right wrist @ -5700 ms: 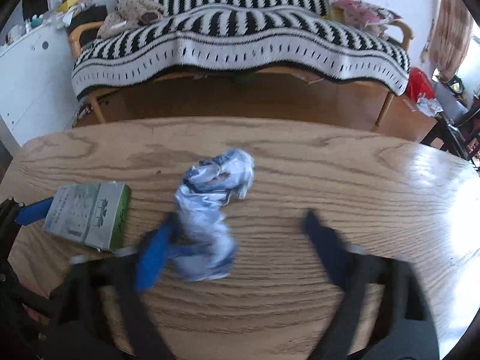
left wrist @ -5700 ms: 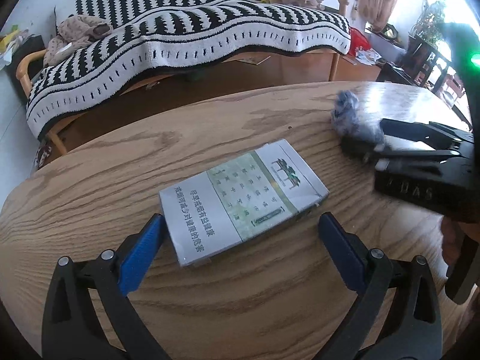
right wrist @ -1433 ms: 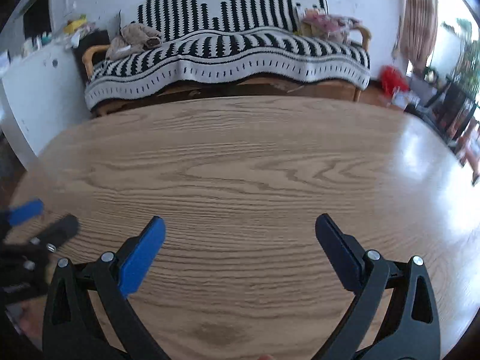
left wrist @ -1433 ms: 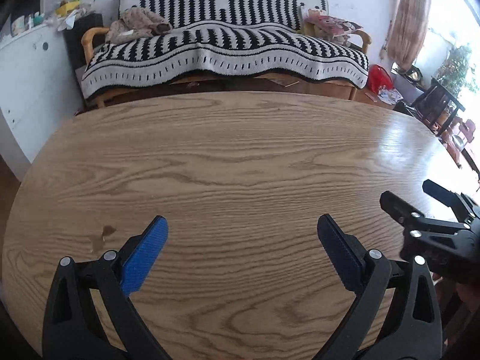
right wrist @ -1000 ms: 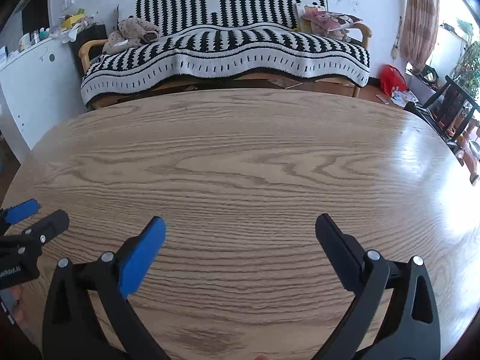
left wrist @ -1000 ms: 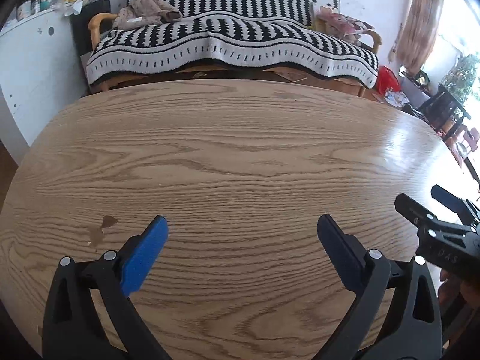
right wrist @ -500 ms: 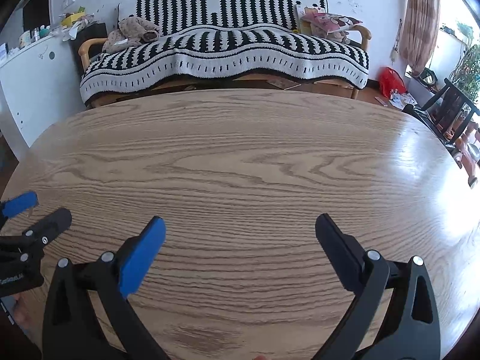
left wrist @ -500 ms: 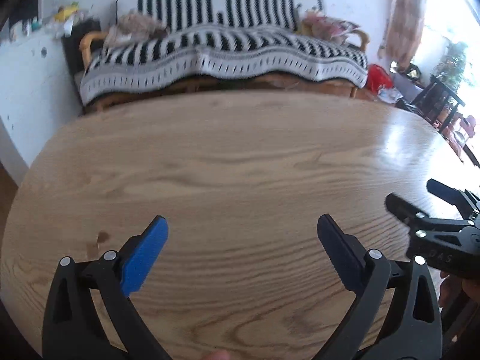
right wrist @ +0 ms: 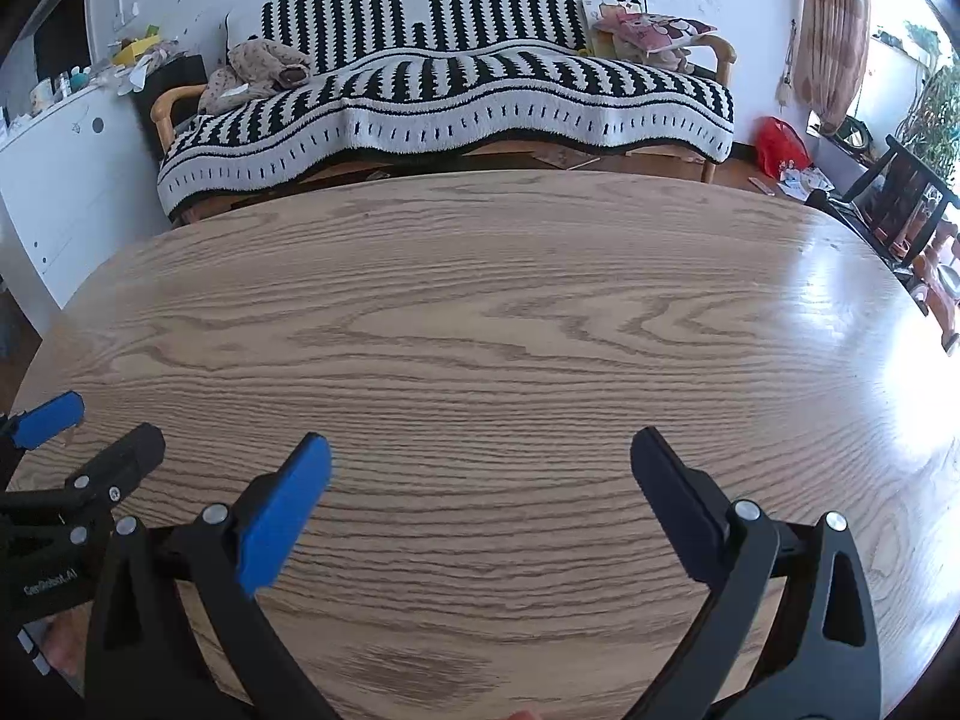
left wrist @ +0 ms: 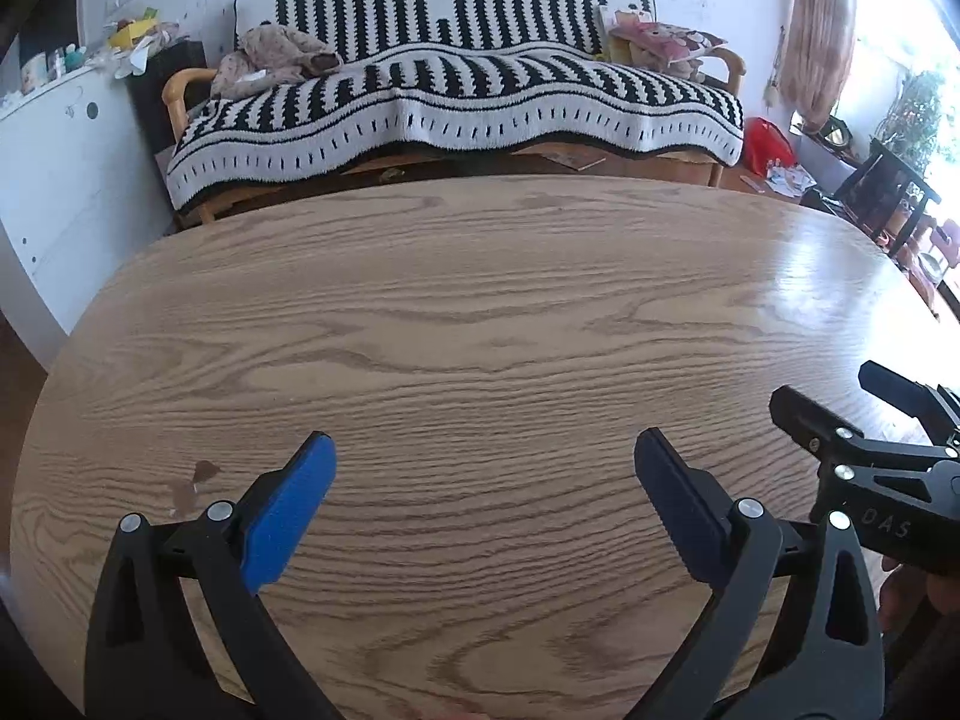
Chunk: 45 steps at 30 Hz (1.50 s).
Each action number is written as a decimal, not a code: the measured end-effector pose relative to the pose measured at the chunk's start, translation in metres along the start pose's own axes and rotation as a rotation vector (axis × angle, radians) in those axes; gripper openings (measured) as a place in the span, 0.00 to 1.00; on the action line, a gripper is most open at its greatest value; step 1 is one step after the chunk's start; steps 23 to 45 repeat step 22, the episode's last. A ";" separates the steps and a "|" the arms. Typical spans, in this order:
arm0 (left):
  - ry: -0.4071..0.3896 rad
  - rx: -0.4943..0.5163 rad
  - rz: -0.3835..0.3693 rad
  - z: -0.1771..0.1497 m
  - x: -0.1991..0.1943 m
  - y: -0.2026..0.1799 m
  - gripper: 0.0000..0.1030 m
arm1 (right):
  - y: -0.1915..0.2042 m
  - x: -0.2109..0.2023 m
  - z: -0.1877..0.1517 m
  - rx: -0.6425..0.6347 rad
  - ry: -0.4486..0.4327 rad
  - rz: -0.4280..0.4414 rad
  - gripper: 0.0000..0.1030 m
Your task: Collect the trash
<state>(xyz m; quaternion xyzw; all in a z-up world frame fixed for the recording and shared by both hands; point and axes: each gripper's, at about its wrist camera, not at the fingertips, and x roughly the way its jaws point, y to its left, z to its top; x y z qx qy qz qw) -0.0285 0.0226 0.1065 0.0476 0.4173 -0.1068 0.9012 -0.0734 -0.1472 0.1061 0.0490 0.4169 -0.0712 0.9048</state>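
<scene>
No trash shows on the oval wooden table (left wrist: 480,324) in either view. My left gripper (left wrist: 483,468) hovers open over the near side of the table (right wrist: 480,312), nothing between its blue pads. My right gripper (right wrist: 480,465) is open too and holds nothing. In the left wrist view the right gripper (left wrist: 840,402) appears at the right edge, held by a hand. In the right wrist view the left gripper (right wrist: 90,426) appears at the left edge.
A small brown stain (left wrist: 195,483) marks the table near the left. Behind the table stands a sofa (left wrist: 450,90) under a black-and-white striped blanket. A white cabinet (right wrist: 54,180) is at the left; dark chairs (right wrist: 906,204) and a red bag (right wrist: 780,147) at the right.
The cigarette pack and the crumpled paper seen 5.7 s ago are gone from the table. Over the last second both grippers stay open and only drift slightly.
</scene>
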 end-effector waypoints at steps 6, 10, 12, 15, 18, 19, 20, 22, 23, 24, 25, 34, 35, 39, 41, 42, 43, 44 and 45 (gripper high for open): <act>-0.009 -0.027 -0.071 0.000 -0.004 0.003 0.94 | -0.002 -0.003 0.000 0.007 -0.014 -0.009 0.94; -0.039 -0.069 -0.116 -0.002 -0.010 0.007 0.94 | -0.004 -0.002 0.001 0.017 -0.016 -0.012 0.94; -0.053 -0.075 -0.144 -0.003 -0.013 0.007 0.94 | -0.005 -0.004 0.001 0.024 -0.024 -0.014 0.94; -0.069 -0.056 -0.094 -0.002 -0.013 0.004 0.94 | -0.006 -0.003 0.001 0.028 -0.022 -0.015 0.94; -0.070 -0.044 -0.053 -0.001 -0.012 0.002 0.94 | -0.005 -0.002 0.001 0.021 -0.019 -0.022 0.94; -0.071 -0.042 -0.054 0.000 -0.012 0.003 0.94 | -0.005 -0.003 0.001 0.021 -0.019 -0.023 0.94; -0.064 -0.039 -0.059 0.001 -0.010 0.003 0.94 | -0.004 -0.003 0.001 0.020 -0.019 -0.024 0.94; -0.034 -0.034 -0.061 0.001 -0.005 0.004 0.94 | -0.005 -0.003 0.001 0.020 -0.018 -0.024 0.94; -0.034 -0.034 -0.061 0.001 -0.005 0.004 0.94 | -0.005 -0.003 0.001 0.020 -0.018 -0.024 0.94; -0.034 -0.034 -0.061 0.001 -0.005 0.004 0.94 | -0.005 -0.003 0.001 0.020 -0.018 -0.024 0.94; -0.034 -0.034 -0.061 0.001 -0.005 0.004 0.94 | -0.005 -0.003 0.001 0.020 -0.018 -0.024 0.94; -0.034 -0.034 -0.061 0.001 -0.005 0.004 0.94 | -0.005 -0.003 0.001 0.020 -0.018 -0.024 0.94; -0.034 -0.034 -0.061 0.001 -0.005 0.004 0.94 | -0.005 -0.003 0.001 0.020 -0.018 -0.024 0.94; -0.034 -0.034 -0.061 0.001 -0.005 0.004 0.94 | -0.005 -0.003 0.001 0.020 -0.018 -0.024 0.94; -0.034 -0.034 -0.061 0.001 -0.005 0.004 0.94 | -0.005 -0.003 0.001 0.020 -0.018 -0.024 0.94; -0.034 -0.034 -0.061 0.001 -0.005 0.004 0.94 | -0.005 -0.003 0.001 0.020 -0.018 -0.024 0.94; -0.034 -0.034 -0.061 0.001 -0.005 0.004 0.94 | -0.005 -0.003 0.001 0.020 -0.018 -0.024 0.94; -0.034 -0.034 -0.061 0.001 -0.005 0.004 0.94 | -0.005 -0.003 0.001 0.020 -0.018 -0.024 0.94; -0.034 -0.034 -0.061 0.001 -0.005 0.004 0.94 | -0.005 -0.003 0.001 0.020 -0.018 -0.024 0.94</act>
